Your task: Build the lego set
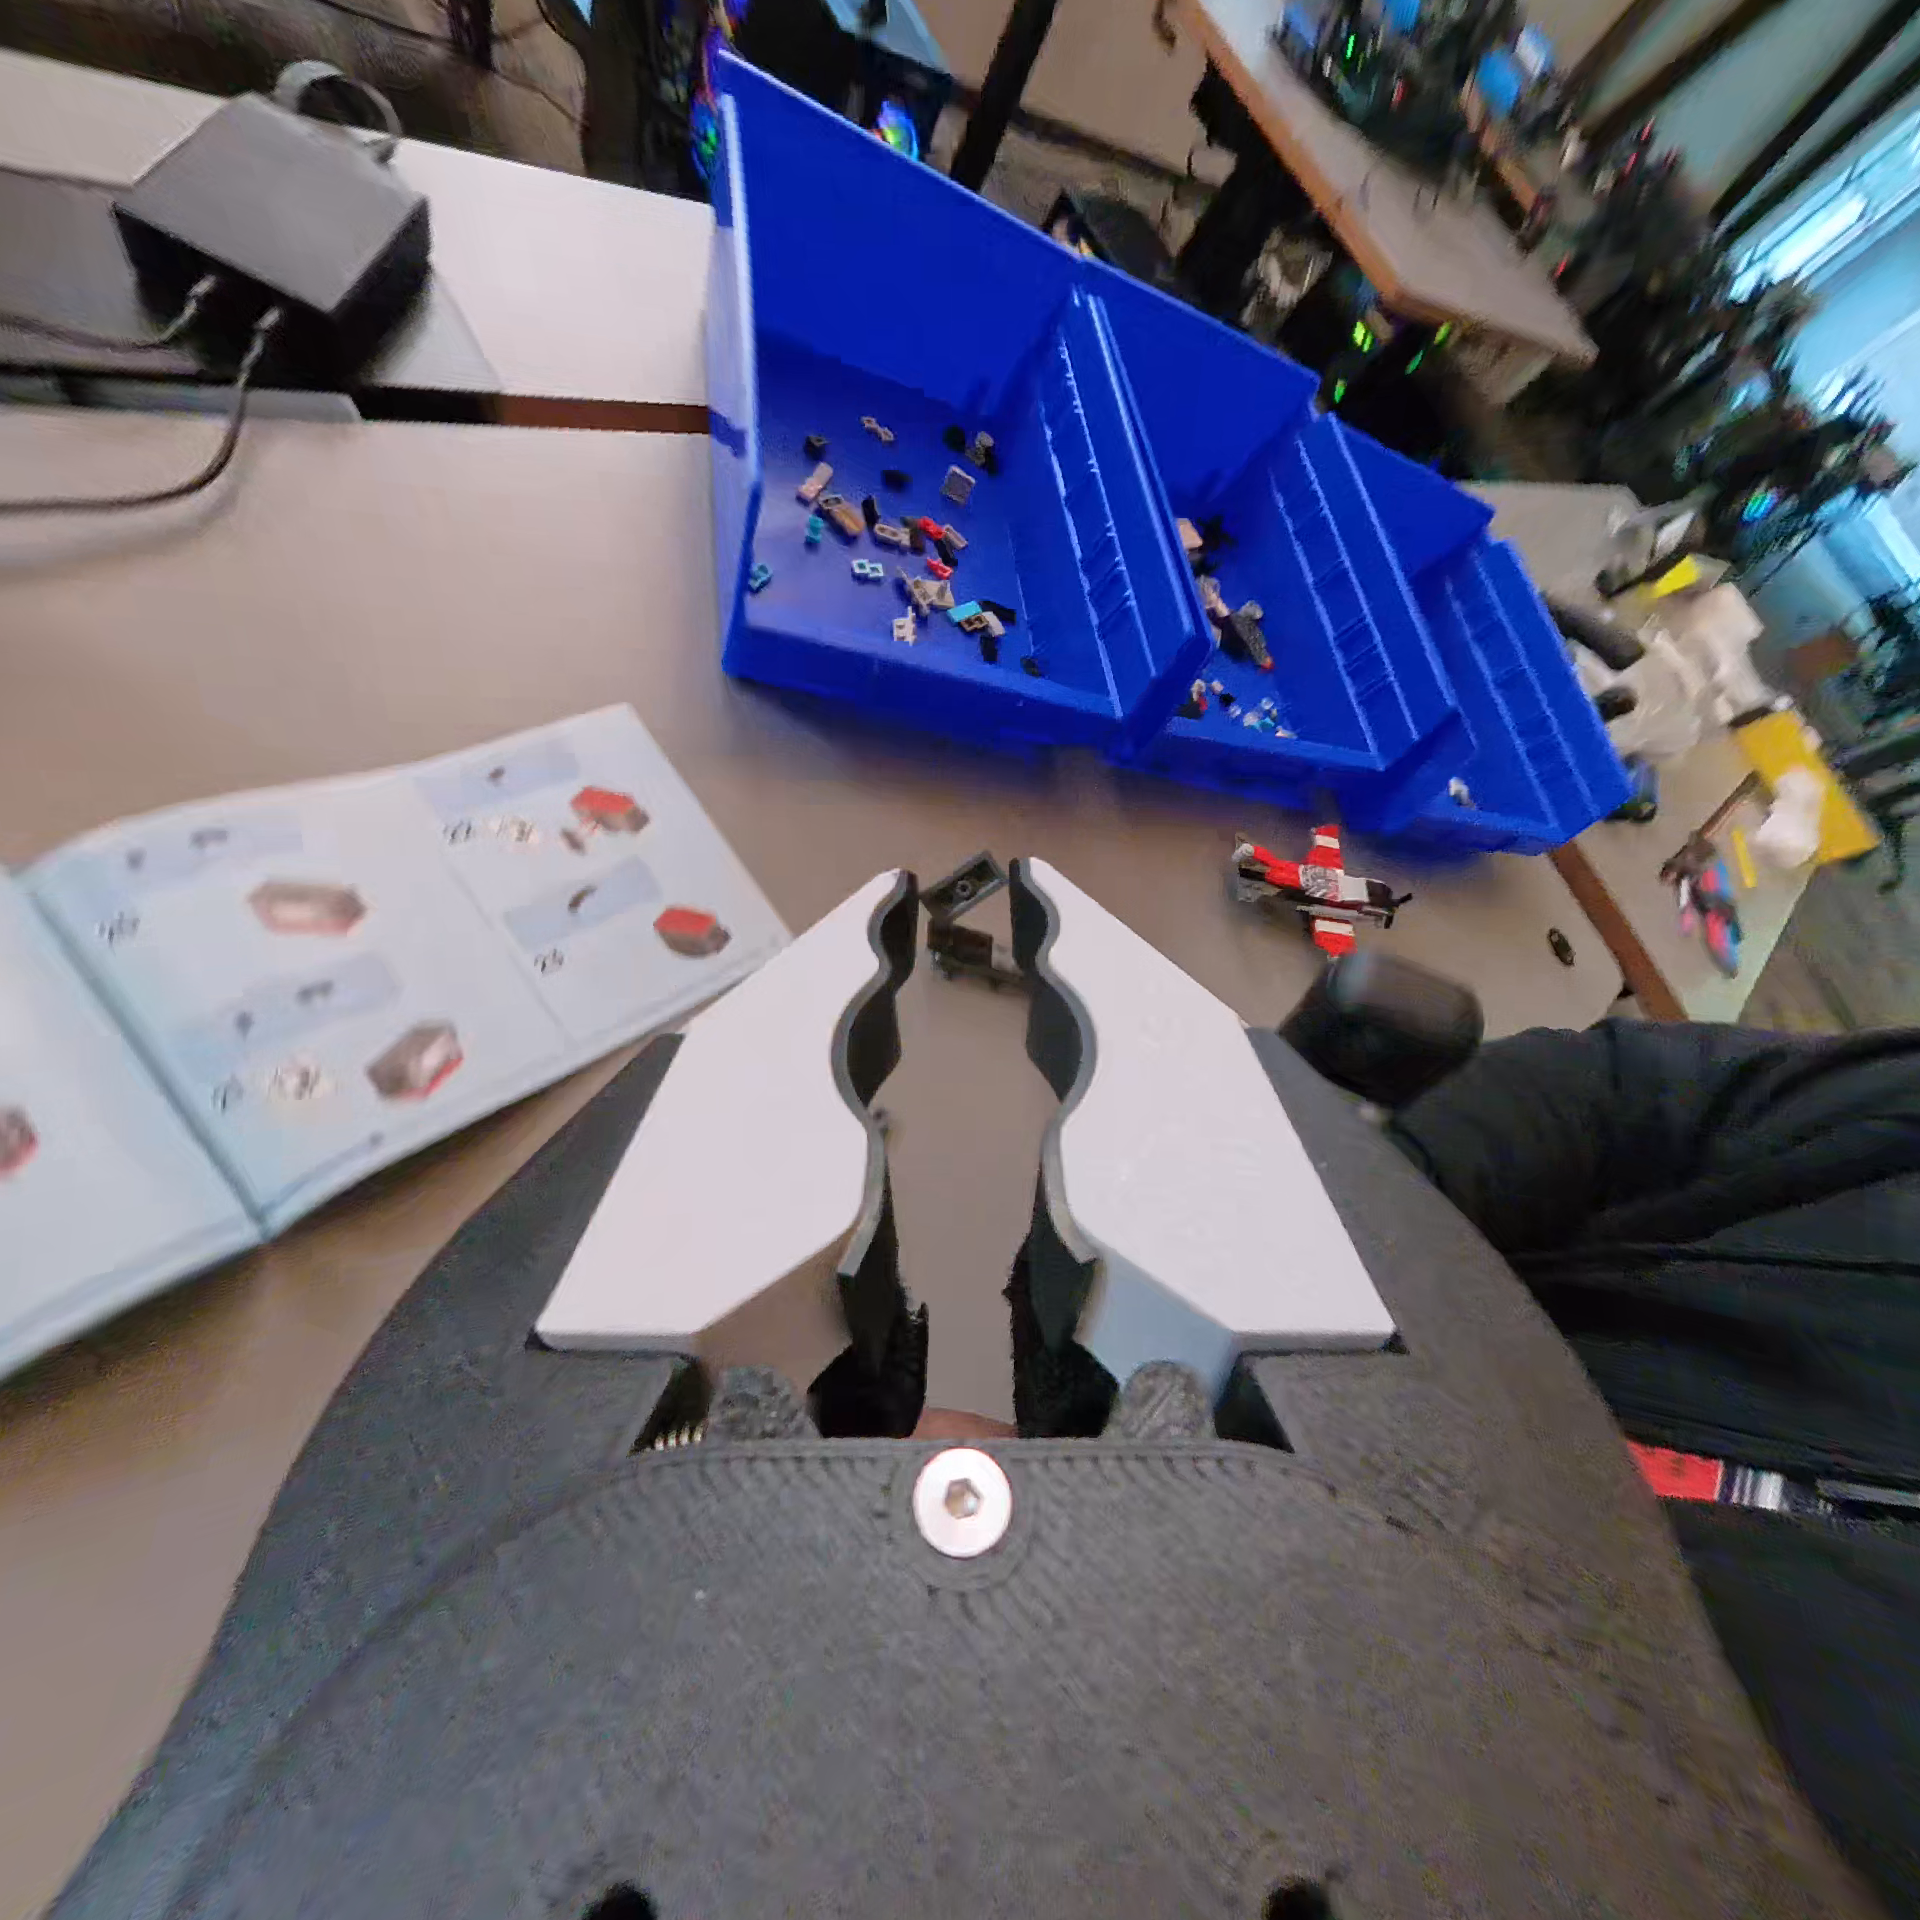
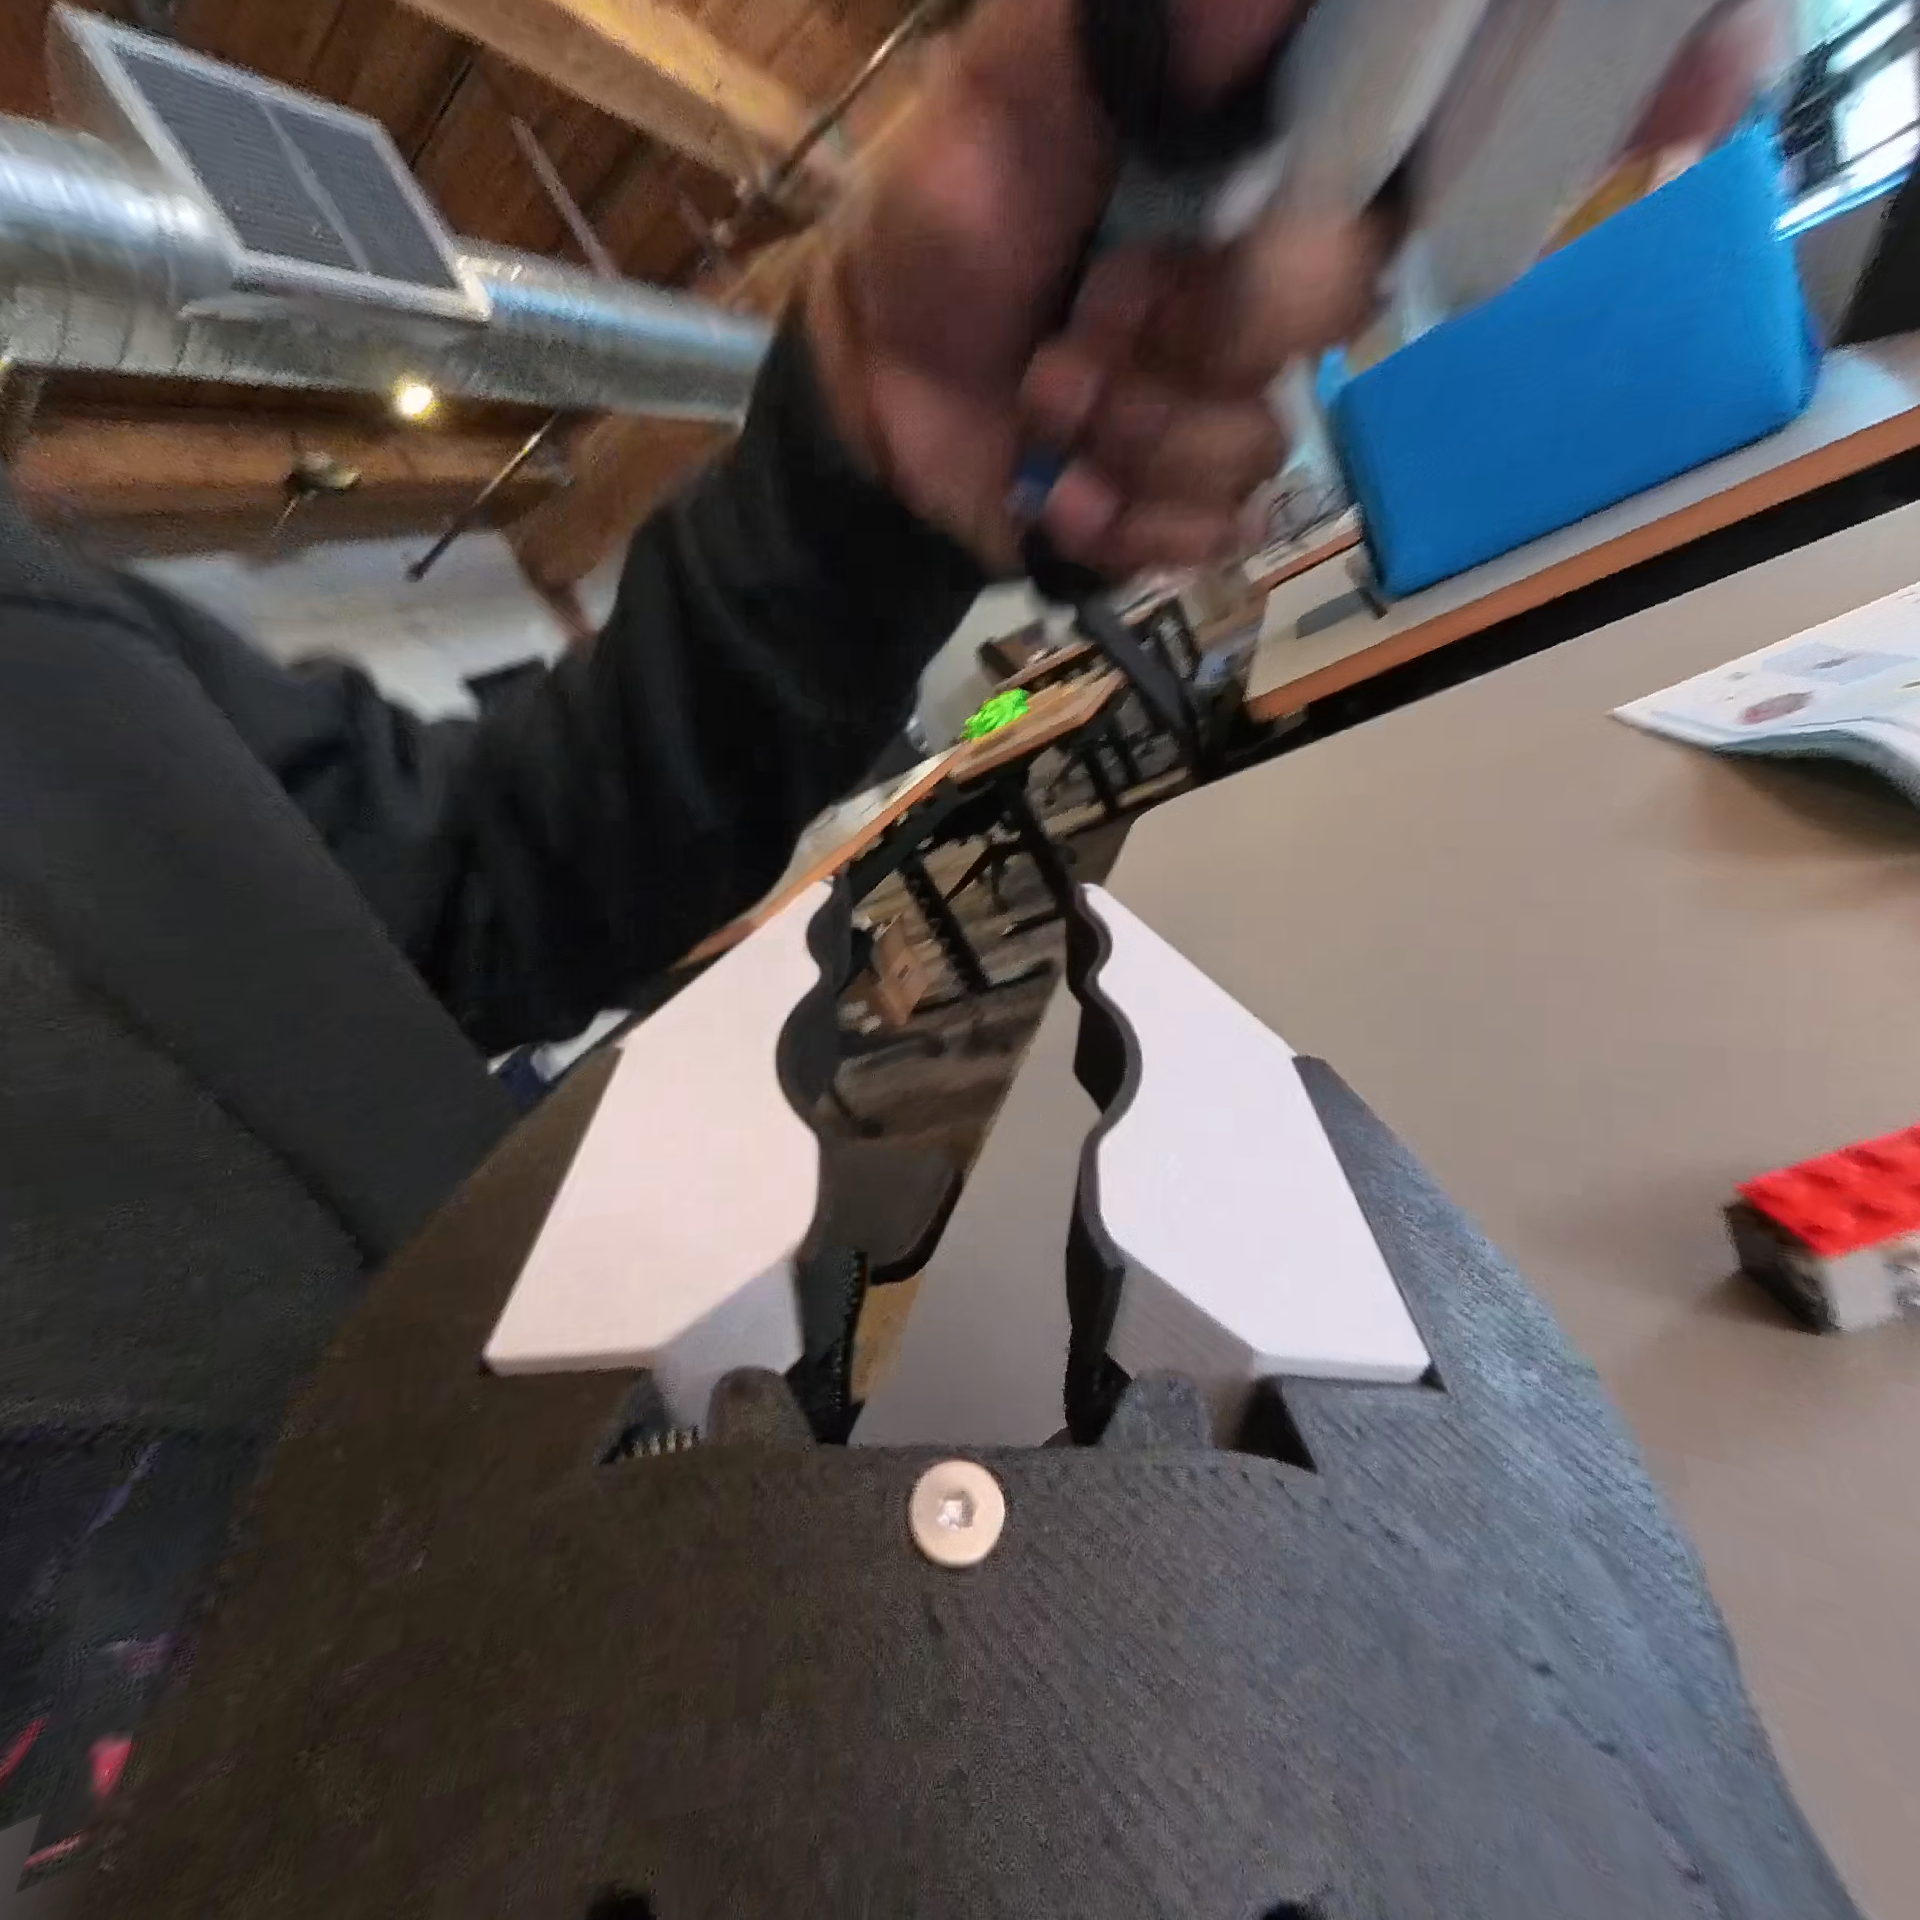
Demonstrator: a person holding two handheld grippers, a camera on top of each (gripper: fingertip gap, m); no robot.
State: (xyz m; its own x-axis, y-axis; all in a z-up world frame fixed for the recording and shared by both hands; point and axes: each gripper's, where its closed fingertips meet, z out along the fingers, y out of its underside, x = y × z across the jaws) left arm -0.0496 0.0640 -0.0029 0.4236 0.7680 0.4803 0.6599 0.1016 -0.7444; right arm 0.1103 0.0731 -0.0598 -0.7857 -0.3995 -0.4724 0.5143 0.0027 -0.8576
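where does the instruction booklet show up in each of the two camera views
Left wrist view: the booklet lies open on the table, left of the left tongs.
Right wrist view: only the booklet's corner shows, at the right edge, far across the table.
Shared landmark: the tan table that it lies on.

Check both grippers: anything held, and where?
The left gripper pinches a small dark lego assembly at its fingertips, gripped by its two opposite sides. The right gripper is open and empty, pointing off past the table edge.
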